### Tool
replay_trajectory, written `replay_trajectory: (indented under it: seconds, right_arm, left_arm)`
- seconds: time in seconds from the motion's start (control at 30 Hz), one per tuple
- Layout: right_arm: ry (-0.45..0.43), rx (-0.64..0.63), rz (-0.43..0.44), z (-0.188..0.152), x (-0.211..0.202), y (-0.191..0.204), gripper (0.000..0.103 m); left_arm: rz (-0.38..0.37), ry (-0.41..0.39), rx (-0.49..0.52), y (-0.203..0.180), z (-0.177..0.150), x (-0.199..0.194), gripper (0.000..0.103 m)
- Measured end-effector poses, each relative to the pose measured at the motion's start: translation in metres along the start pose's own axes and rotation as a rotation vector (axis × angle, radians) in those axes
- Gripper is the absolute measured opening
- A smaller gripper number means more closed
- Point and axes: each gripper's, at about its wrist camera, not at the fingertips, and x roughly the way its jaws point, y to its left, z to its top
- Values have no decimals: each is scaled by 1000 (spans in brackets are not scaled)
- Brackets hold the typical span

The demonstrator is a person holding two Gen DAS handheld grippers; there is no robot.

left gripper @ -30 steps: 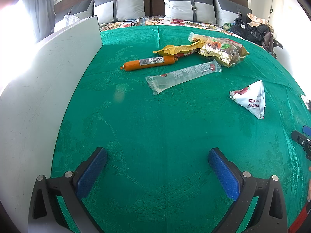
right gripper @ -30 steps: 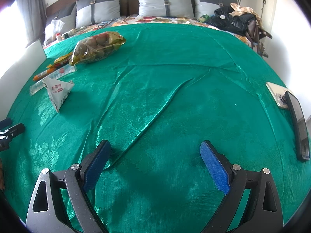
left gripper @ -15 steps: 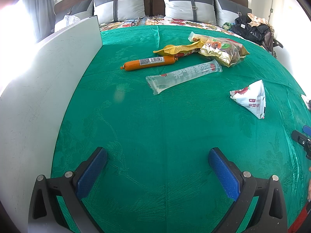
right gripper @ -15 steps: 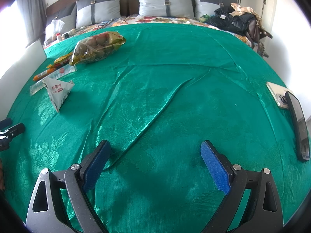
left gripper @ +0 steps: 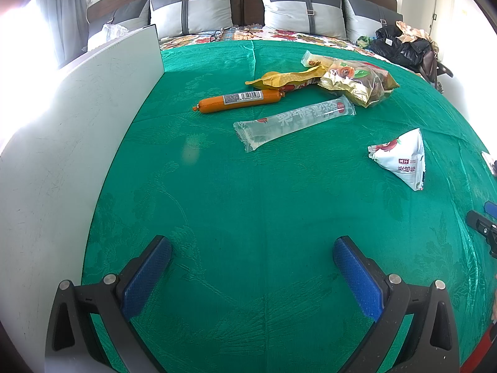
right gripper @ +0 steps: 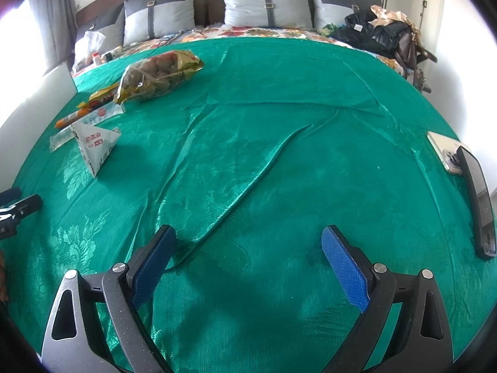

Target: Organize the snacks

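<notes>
Several snacks lie on a green cloth (left gripper: 248, 205). In the left wrist view, an orange sausage (left gripper: 239, 101), a clear long packet (left gripper: 295, 118), a yellow wrapper (left gripper: 289, 79), a clear bag of round snacks (left gripper: 357, 84) and a white triangular packet (left gripper: 400, 158) lie ahead. My left gripper (left gripper: 251, 248) is open and empty, well short of them. My right gripper (right gripper: 248, 242) is open and empty over bare cloth. The triangular packet (right gripper: 94, 143) and snack bag (right gripper: 158, 74) lie far to its left.
A white board (left gripper: 77, 143) stands along the cloth's left edge. A phone (right gripper: 444, 152) and a dark flat device (right gripper: 478, 205) lie at the right edge. Pillows (left gripper: 192, 9) and a black bag (left gripper: 400, 46) sit behind. Cloth folds (right gripper: 248, 171) run ahead of the right gripper.
</notes>
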Motion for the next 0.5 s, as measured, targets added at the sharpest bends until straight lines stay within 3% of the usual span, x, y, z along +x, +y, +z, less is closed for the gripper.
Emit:
replay_trajectory:
  seconds: [0.1, 0.2, 0.3, 0.47, 0.5]
  right_arm:
    - [21, -6, 12, 3, -1, 2, 97]
    - [-13, -14, 201, 8, -14, 25, 95]
    - [-15, -161, 293, 27, -9, 77, 95]
    - [68, -241, 303, 67, 41, 136, 91]
    - [64, -242, 283, 71, 47, 142, 83]
  left_arm:
    - [0, 0, 0, 0, 0, 0, 103]
    - [0, 0, 0, 0, 0, 0, 103]
    - [1, 0, 0, 0, 0, 0, 103]
    - [4, 0, -3, 1, 0, 1, 103]
    - [4, 0, -4, 1, 0, 1, 103]
